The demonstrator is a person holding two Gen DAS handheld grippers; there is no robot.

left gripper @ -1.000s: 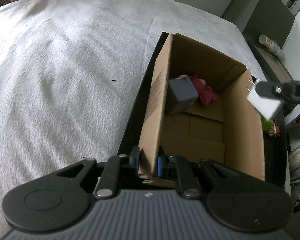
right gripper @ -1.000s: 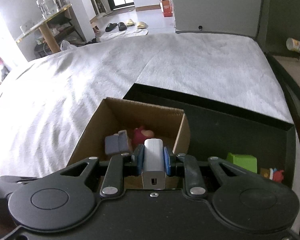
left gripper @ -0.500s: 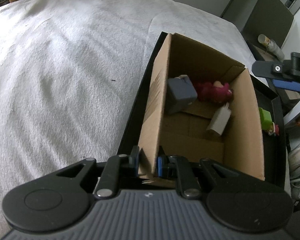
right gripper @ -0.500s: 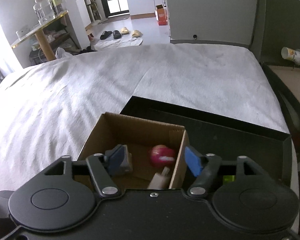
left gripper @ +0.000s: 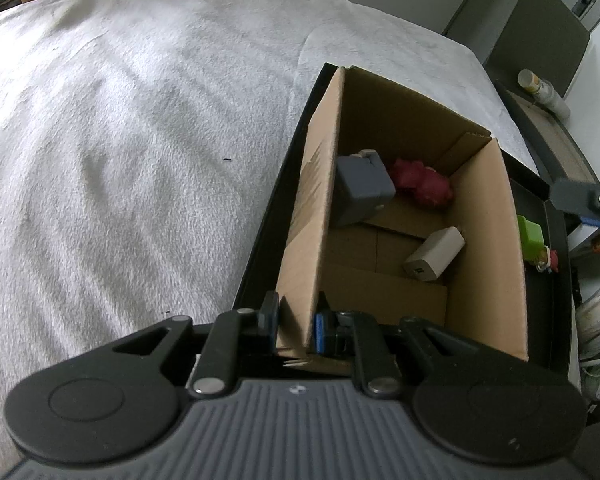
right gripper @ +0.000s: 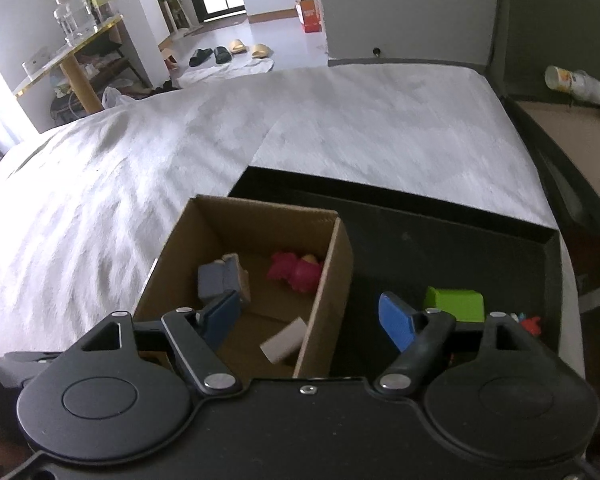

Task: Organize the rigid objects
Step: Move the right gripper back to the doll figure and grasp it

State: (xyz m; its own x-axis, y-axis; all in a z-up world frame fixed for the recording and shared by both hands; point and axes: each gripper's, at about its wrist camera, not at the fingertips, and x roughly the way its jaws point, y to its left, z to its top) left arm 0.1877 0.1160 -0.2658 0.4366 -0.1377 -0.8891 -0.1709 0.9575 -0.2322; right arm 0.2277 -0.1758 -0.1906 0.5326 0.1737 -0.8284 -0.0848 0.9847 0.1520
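An open cardboard box [left gripper: 488,264] [right gripper: 328,272] stands in a black tray [right gripper: 440,240] on the bed. Inside lie a white charger [left gripper: 434,254] [right gripper: 284,344], a grey block [left gripper: 362,188] [right gripper: 220,280] and a red toy [left gripper: 422,184] [right gripper: 296,270]. My left gripper [left gripper: 296,326] is shut on the box's near left wall. My right gripper [right gripper: 308,318] hangs above the box's right wall, its jaws still opening, nothing between them. One right finger shows in the left wrist view [left gripper: 584,200]. A green block [left gripper: 530,236] [right gripper: 456,304] lies in the tray right of the box.
A small red figure [left gripper: 548,260] [right gripper: 532,322] lies in the tray beside the green block. The grey bed cover [left gripper: 140,140] spreads to the left. A dark headboard ledge [right gripper: 572,128] with a lying cup [right gripper: 572,80] runs along the right.
My right gripper let go of the white charger, which dropped into the box and now lies on its floor. The right jaws spread wide and the gripper drew back to the right. Left gripper unmoved.
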